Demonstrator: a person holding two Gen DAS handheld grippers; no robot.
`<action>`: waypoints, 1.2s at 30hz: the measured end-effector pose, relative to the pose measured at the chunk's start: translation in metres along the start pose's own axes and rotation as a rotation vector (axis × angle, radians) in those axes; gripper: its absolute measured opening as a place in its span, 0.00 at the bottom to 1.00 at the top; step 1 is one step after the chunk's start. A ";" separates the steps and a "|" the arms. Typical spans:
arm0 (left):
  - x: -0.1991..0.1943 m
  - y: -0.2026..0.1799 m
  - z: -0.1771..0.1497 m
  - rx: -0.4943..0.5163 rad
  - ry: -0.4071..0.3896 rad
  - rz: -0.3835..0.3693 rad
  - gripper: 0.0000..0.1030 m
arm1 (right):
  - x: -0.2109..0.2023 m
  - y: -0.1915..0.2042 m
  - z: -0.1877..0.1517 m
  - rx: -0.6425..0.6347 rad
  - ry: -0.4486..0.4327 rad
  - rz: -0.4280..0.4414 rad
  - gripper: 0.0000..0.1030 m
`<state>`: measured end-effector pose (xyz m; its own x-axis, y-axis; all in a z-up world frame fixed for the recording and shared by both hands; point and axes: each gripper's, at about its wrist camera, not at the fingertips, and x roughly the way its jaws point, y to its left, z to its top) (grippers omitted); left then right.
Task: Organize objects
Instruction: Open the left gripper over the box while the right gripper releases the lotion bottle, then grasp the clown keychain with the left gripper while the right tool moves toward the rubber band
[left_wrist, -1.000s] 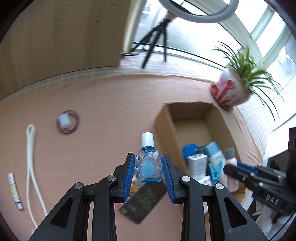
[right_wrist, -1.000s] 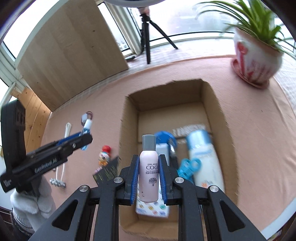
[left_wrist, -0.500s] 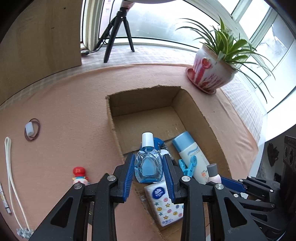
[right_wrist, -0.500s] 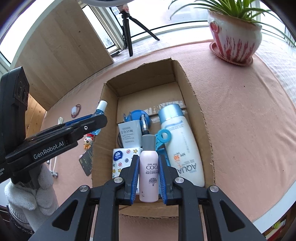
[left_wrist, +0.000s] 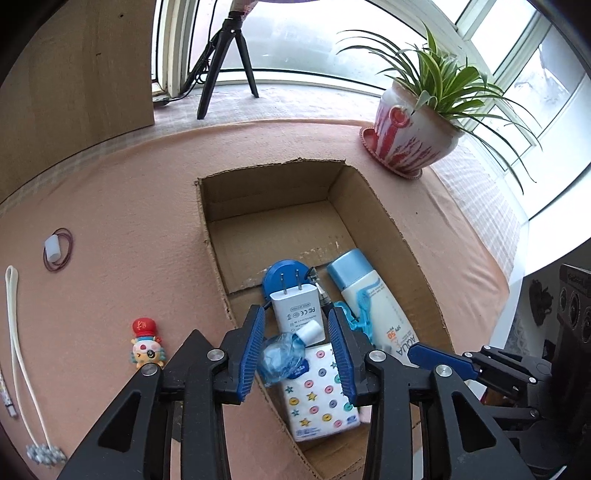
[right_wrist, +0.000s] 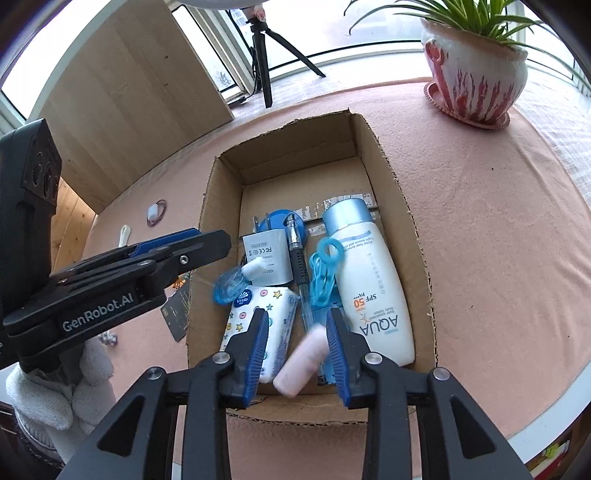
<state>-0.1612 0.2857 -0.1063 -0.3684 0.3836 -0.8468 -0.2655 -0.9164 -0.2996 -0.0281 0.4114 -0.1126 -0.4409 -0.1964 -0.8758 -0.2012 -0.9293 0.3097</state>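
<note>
An open cardboard box (left_wrist: 364, 188) (right_wrist: 369, 136) lies on the pink table. It holds a white charger (left_wrist: 295, 304), a sunscreen bottle (right_wrist: 369, 273), a tissue pack (left_wrist: 317, 391), a blue chain (right_wrist: 323, 273) and a pen (right_wrist: 297, 258). My left gripper (left_wrist: 297, 350) is open above the box's near left part. A small blue eye-drop bottle (left_wrist: 284, 354) (right_wrist: 232, 284), blurred and tilted, is loose between its fingers. My right gripper (right_wrist: 295, 354) is open over the box's near end. A pink bottle (right_wrist: 303, 356), blurred and tilted, is loose between its fingers.
On the table left of the box are a small toy figure (left_wrist: 146, 343), a dark card (right_wrist: 177, 314), a white cord (left_wrist: 18, 350) and a white cap inside a hair tie (left_wrist: 53, 249). A potted plant (left_wrist: 413, 140) stands at the far right. A gloved hand (right_wrist: 55, 398) holds the left gripper.
Both grippers have opened and let go. The eye-drop bottle and the pink bottle have tipped over and are dropping into the box. Both grippers have moved closer over the box.
</note>
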 end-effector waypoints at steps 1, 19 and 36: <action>-0.002 0.002 -0.001 -0.004 -0.001 0.000 0.38 | 0.000 0.001 0.000 0.000 0.000 0.002 0.29; -0.017 0.119 -0.022 -0.189 0.032 0.063 0.37 | -0.003 0.010 -0.017 0.042 0.008 0.052 0.29; 0.035 0.126 -0.027 -0.161 0.136 0.137 0.37 | -0.004 0.009 -0.024 0.062 0.020 0.047 0.29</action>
<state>-0.1834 0.1808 -0.1855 -0.2652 0.2459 -0.9323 -0.0724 -0.9693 -0.2350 -0.0074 0.3961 -0.1153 -0.4337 -0.2463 -0.8668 -0.2347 -0.8979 0.3725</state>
